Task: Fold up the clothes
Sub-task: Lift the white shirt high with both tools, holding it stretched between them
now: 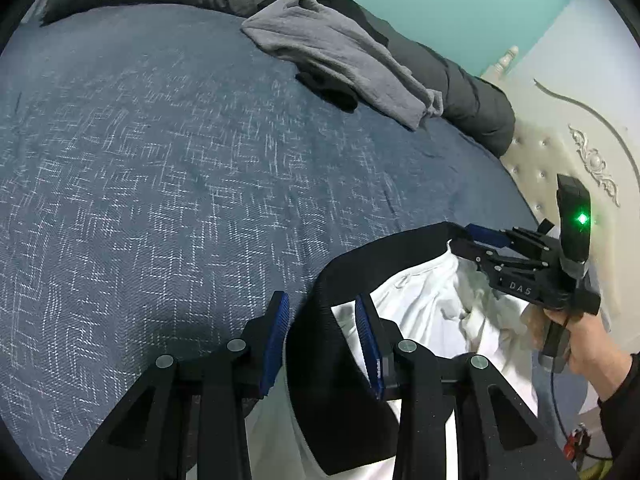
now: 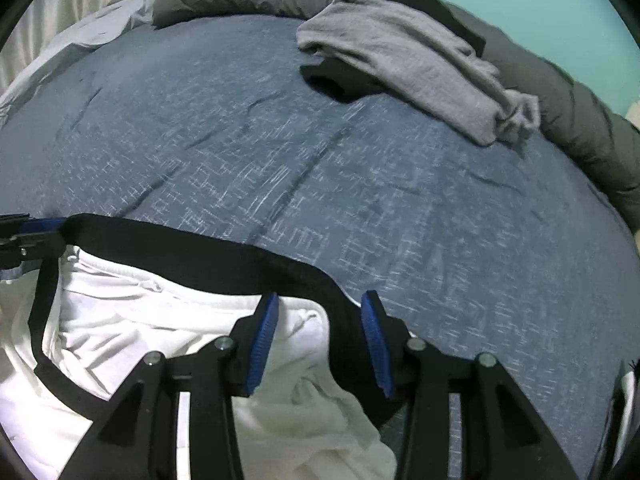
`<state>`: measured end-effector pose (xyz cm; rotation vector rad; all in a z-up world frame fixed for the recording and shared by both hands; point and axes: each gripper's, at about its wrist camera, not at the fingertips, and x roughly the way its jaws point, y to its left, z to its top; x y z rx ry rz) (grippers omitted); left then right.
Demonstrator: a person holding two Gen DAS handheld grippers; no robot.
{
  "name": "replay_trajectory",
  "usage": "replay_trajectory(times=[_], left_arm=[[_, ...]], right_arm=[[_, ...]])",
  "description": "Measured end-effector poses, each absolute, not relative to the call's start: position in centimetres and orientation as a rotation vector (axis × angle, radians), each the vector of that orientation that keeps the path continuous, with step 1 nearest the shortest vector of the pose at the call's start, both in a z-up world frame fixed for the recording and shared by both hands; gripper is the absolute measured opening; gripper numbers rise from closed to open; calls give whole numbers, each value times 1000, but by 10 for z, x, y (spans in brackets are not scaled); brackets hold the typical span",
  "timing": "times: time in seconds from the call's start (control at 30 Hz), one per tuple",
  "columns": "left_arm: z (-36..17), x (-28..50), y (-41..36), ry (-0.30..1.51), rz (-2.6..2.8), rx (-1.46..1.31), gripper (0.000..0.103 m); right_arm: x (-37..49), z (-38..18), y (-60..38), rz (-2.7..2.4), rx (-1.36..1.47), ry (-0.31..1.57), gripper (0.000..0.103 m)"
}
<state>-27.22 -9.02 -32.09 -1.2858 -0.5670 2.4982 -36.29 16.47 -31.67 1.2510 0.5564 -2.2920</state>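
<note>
- the left gripper (image 1: 322, 344) stands with its blue pads apart, and the black waistband (image 1: 384, 248) of the white garment (image 1: 424, 308) runs down between them; no pad is seen pressing the cloth, so i cannot tell if it holds.
- the right gripper (image 2: 320, 344) shows the same: pads parted, black band (image 2: 224, 256) passing through the gap, firm grip not clear.
- in the left wrist view the right gripper (image 1: 464, 236) sits ahead and to the right of the left claw, its tip at the far corner of the band, with the person's hand (image 1: 576, 340) on its handle.
- the band stretches between both claws, the white cloth sagging below it, bunched and creased.
- beyond both claws lies the blue patterned bed cover (image 1: 160, 168).
- far ahead, a grey folded garment (image 2: 408, 60) rests on a black garment (image 2: 336, 80), against a dark grey quilt (image 2: 572, 120).
- right of the left claw stands a cream tufted headboard (image 1: 560, 152).
</note>
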Motion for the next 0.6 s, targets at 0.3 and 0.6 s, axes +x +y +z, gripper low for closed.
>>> replay_trajectory(times=[0.3, 0.6], left_arm=[[-328, -276, -84, -470, 2510, -1304, 15], [-255, -241, -89, -411, 2612, -1186, 8]], right_arm=[[-343, -305, 174, -2328, 1214, 467, 4], [-298, -217, 193, -2476, 1019, 331, 4]])
